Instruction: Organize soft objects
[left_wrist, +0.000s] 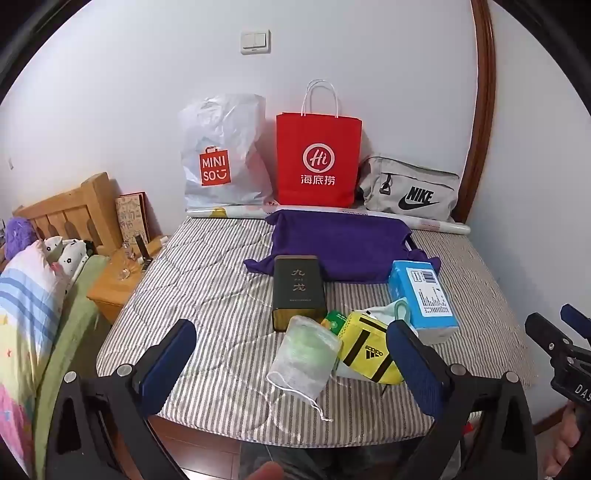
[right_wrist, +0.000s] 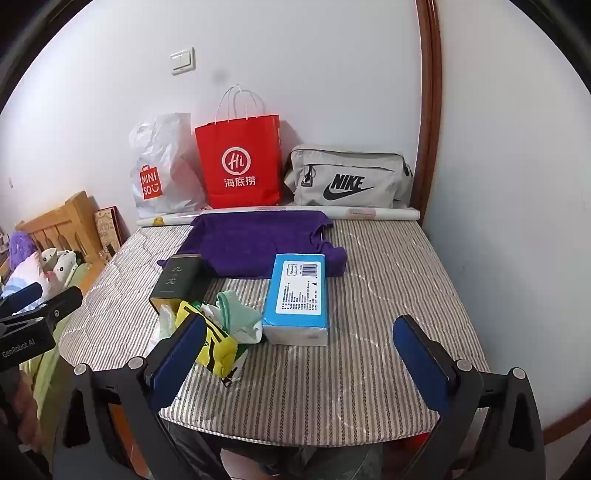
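A striped padded surface (left_wrist: 207, 280) carries a spread purple cloth (left_wrist: 340, 243) (right_wrist: 255, 240). In front of it lie a dark tin (left_wrist: 299, 288), a blue box (right_wrist: 299, 291), a yellow Adidas fabric piece (left_wrist: 369, 350) (right_wrist: 214, 343), a pale green sock (right_wrist: 236, 314) and a mesh drawstring pouch (left_wrist: 306, 354). My left gripper (left_wrist: 291, 332) hovers open near the front edge, short of the pouch. My right gripper (right_wrist: 299, 325) also stands open, short of the blue box, holding nothing.
Against the back wall stand a white Miniso plastic bag (left_wrist: 221, 155), a red paper bag (left_wrist: 317, 158) and a grey Nike bag (left_wrist: 410, 188), with a paper roll (right_wrist: 369, 213) before them. A wooden nightstand (left_wrist: 114, 284) and a bed with pillows (left_wrist: 29, 295) lie left.
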